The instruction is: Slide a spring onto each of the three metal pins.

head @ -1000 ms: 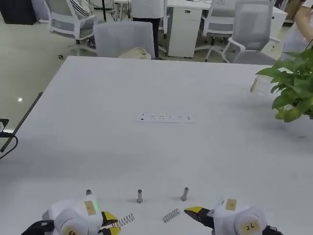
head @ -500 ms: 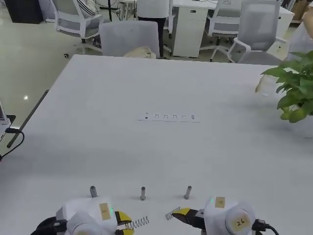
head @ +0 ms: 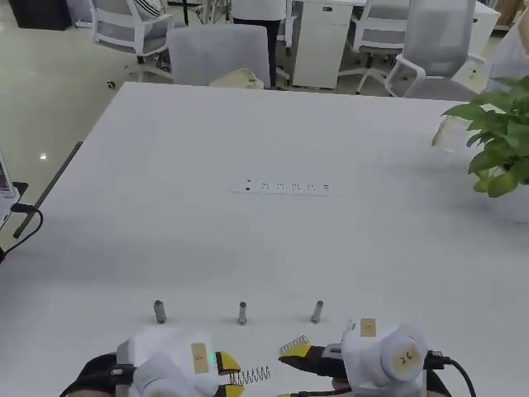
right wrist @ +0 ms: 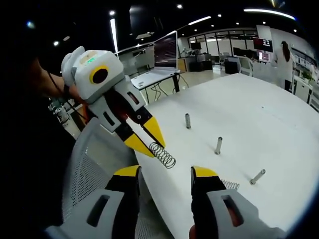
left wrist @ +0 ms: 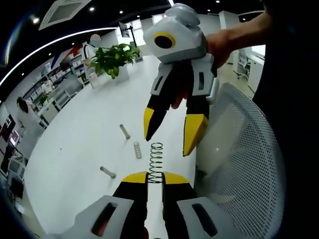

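Note:
Three upright metal pins (head: 159, 312), (head: 242, 313), (head: 317, 312) stand in a row on the white table. My left gripper (head: 233, 376) is near the front edge, shut on one end of a spring (head: 254, 376); that held spring (left wrist: 156, 162) sticks straight out from the jaws. My right gripper (head: 291, 370) faces it, open, with its yellow fingertips (left wrist: 149, 117) on either side of the spring's free end without touching. From the right gripper (right wrist: 167, 174) the held spring (right wrist: 163, 154) hangs just ahead. A second spring (head: 293, 343) lies loose on the table near the right pin.
A strip of power sockets (head: 287, 188) is set into the middle of the table (head: 273, 132). A leafy green plant (head: 500, 136) stands at the right edge. Office chairs (head: 219, 54) and desks lie beyond the far edge, and a mesh chair (left wrist: 239, 149) is close to me.
My right gripper has moved left and my left gripper right, so the two now face each other around the held spring. The head camera has tilted; the pins have not moved.

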`<action>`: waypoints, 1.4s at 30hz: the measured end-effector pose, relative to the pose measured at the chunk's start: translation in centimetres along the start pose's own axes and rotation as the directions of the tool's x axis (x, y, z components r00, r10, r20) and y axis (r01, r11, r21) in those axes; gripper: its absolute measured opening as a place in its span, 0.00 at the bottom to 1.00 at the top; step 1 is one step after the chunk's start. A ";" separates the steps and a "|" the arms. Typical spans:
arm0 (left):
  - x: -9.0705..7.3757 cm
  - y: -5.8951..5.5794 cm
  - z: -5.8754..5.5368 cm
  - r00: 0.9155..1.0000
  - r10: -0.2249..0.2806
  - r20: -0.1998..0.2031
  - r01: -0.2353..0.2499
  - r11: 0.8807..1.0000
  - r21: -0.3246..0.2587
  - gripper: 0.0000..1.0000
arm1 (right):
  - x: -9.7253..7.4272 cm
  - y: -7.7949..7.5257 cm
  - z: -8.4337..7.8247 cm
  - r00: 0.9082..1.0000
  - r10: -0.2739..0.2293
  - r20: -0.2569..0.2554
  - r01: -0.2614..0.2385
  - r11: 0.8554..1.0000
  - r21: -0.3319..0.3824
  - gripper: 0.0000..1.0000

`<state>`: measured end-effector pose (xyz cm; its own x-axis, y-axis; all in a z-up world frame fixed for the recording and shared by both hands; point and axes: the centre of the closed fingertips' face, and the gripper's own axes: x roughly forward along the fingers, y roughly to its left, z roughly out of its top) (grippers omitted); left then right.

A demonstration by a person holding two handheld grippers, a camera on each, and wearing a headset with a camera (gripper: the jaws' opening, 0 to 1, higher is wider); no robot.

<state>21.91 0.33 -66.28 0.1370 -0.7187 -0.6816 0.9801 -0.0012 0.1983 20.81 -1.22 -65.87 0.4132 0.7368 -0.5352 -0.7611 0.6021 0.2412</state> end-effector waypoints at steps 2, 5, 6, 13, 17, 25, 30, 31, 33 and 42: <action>0.0 -0.2 0.3 1.000 -0.008 0.003 0.008 1.000 0.014 0.02 | 0.1 0.3 0.0 1.000 0.015 0.003 -0.015 1.000 -0.003 0.34; 0.0 -0.4 0.7 1.000 -0.020 0.009 0.020 0.999 0.035 0.02 | 0.3 0.7 0.0 0.999 0.036 0.009 -0.035 0.999 -0.011 0.29; 0.1 -0.4 0.8 1.000 -0.021 0.010 0.021 0.999 0.041 0.02 | 0.3 0.8 0.1 0.999 0.041 0.013 -0.041 0.999 -0.010 0.27; 0.2 -1.0 0.8 0.999 -0.041 -0.003 0.041 0.996 0.074 0.02 | 0.2 1.0 0.0 0.998 0.066 0.017 -0.066 0.998 -0.014 0.17; 0.4 -1.4 0.5 0.999 -0.049 -0.019 0.051 0.994 0.096 0.02 | 0.0 1.2 0.0 0.996 0.090 0.023 -0.090 0.996 -0.005 0.10; 0.6 -1.7 0.2 0.998 -0.047 -0.031 0.049 0.994 0.094 0.02 | 0.6 1.9 0.3 0.992 0.127 0.002 -0.127 0.992 -0.019 0.09; 0.3 -1.6 0.2 0.999 -0.038 -0.023 0.040 0.996 0.076 0.02 | 1.4 2.1 0.7 0.989 0.143 -0.026 -0.144 0.988 -0.051 0.09; 0.2 -1.5 0.2 0.999 -0.035 -0.022 0.037 0.997 0.073 0.02 | 1.5 2.1 0.8 0.989 0.145 -0.026 -0.147 0.988 -0.054 0.09; 0.0 -1.3 0.2 0.999 -0.030 -0.016 0.031 0.998 0.061 0.02 | 1.8 2.2 1.1 0.988 0.153 -0.033 -0.155 0.986 -0.066 0.09; -0.9 -0.7 -0.1 1.000 -0.005 -0.006 0.006 1.000 0.026 0.02 | 2.5 2.4 1.9 0.983 0.177 -0.053 -0.182 0.977 -0.109 0.09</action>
<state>21.14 1.05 -65.84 0.1326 -0.7142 -0.6872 0.9768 -0.0236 0.2129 20.93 2.65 -65.04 0.2449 0.8140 -0.5267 -0.8735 0.4210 0.2445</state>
